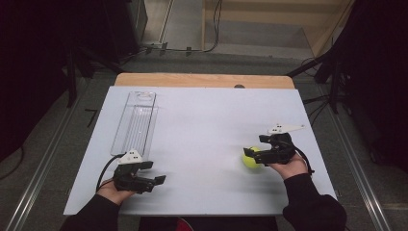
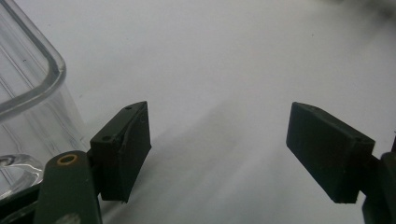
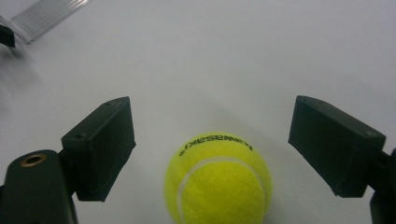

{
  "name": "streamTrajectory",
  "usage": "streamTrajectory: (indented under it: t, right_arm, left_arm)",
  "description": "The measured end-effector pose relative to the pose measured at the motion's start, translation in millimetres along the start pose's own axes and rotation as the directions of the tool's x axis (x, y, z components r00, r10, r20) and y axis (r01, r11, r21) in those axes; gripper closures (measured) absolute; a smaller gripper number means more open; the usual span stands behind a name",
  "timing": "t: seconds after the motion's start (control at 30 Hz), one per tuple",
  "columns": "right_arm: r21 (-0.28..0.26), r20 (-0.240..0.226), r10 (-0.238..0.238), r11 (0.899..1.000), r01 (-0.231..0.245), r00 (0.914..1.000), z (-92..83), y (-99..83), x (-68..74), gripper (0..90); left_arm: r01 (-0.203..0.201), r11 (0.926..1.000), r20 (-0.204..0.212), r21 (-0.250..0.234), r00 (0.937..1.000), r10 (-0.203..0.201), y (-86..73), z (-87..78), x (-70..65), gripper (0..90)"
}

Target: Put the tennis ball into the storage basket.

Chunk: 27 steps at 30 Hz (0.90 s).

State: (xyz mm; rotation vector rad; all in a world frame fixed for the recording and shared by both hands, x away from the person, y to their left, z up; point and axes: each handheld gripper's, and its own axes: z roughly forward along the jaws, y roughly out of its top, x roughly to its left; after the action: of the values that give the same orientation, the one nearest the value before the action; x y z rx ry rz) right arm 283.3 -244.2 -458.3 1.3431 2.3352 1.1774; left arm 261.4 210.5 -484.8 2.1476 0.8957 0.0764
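Yellow tennis ball sits on white table, between our right gripper's wide jaws, ungrasped. Left gripper wide, empty. Clear tray at ten o'clock, probably the destination.

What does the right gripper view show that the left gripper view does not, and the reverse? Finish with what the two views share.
The right gripper view shows a yellow tennis ball with black lettering, lying on the table between the open jaws of the right gripper without touching either jaw. The left gripper view shows the rounded corner of a clear plastic tray close beside one jaw of the left gripper, with nothing between its jaws. Both views share the white table surface and a pair of black jaws standing wide open.
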Motion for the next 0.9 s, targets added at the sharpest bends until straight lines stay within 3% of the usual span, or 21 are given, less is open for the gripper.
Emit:
streamTrajectory:
  t: [0.9]
  right_arm:
    - [0.014, -0.007, 0.009, 1.0, -0.009, 0.9999, 11.1, -16.3, 2.9, 12.7]
  left_arm:
    - [-0.005, 1.0, -0.004, 0.0, 1.0, 0.005, 0.4, -1.0, -0.5, 22.7]
